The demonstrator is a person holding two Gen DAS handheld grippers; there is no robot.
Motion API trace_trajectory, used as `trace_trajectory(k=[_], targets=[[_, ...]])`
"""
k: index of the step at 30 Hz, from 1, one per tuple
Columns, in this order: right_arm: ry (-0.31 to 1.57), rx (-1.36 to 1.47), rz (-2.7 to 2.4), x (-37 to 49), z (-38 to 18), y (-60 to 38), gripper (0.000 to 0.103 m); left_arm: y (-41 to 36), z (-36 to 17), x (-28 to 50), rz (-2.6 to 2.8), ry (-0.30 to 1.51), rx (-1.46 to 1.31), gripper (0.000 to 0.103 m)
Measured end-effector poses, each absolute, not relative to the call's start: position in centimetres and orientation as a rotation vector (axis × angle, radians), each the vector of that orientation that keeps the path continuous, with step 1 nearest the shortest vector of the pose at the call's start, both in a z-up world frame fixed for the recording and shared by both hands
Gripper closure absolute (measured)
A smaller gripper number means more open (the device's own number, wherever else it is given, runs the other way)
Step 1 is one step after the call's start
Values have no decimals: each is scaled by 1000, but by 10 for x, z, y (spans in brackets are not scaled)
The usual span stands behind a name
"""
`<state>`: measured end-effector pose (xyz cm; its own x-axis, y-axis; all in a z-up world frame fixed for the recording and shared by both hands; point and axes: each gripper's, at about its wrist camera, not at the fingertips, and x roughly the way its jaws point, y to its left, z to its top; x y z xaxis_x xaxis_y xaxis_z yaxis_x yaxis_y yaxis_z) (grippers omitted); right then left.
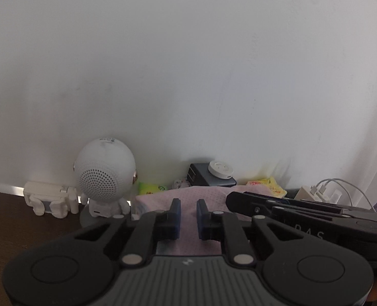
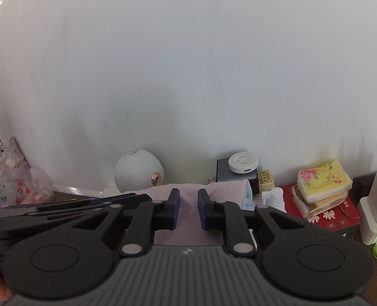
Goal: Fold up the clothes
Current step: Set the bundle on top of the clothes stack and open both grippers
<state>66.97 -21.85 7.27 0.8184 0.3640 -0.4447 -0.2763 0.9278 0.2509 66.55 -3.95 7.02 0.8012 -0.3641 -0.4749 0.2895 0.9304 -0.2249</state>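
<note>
Here the pale pink perforated knit garment [image 1: 188, 199] lies bunched on the dark brown wooden table [image 1: 7, 219] close to the white wall, directly under and ahead of both tools. The left gripper [image 1: 188, 207] and the right gripper [image 2: 188, 202] hover side by side above it, each with jaws set narrow and only a slim gap between the blue pads; nothing is pinched in either, and the cloth shows through both gaps from below.

To do this step well, each gripper probably needs to drop onto a separate edge or corner of the fabric, opening enough to take a single layer, then closing before lifting. Keeping the two apart should stop the cloth bunching further, and staying clear of the clutter by the wall avoids knocking it.

Counted: one garment, two grippers, one round white speaker figure [image 1: 104, 176], one white puck-shaped disc [image 2: 243, 162] on a grey box, two stacked tissue packs [image 2: 321, 186].
</note>
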Motion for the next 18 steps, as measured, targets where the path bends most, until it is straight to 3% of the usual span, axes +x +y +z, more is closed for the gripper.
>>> trace_trajectory(k=[2, 5, 7, 8, 9, 10, 13, 15, 18], targets=[[496, 163, 351, 669, 73, -218, 87, -35, 69, 662, -352, 517, -158, 90], [449, 186, 360, 656, 85, -224, 85, -28, 84, 645, -355, 457, -182, 64], [401, 205, 369, 640, 96, -231, 81, -22, 95, 628, -352, 407, -179, 40], [384, 206, 369, 632, 100, -234, 73, -19, 100, 619, -351, 385, -173, 34], [367, 208, 369, 623, 105, -236, 62, -17, 104, 610, -343, 366, -164, 22], [357, 197, 360, 615, 108, -238, 57, -15, 107, 599, -328, 351, -154, 10], [341, 151, 347, 585, 112, -240, 35, -11, 111, 567, -277, 318, -120, 2], [340, 130, 338, 564, 110, -240, 15, -10, 110, 545, -247, 317, -84, 0], [331, 114, 320, 527, 106, -239, 1, -9, 105, 511, -212, 339, -49, 0]])
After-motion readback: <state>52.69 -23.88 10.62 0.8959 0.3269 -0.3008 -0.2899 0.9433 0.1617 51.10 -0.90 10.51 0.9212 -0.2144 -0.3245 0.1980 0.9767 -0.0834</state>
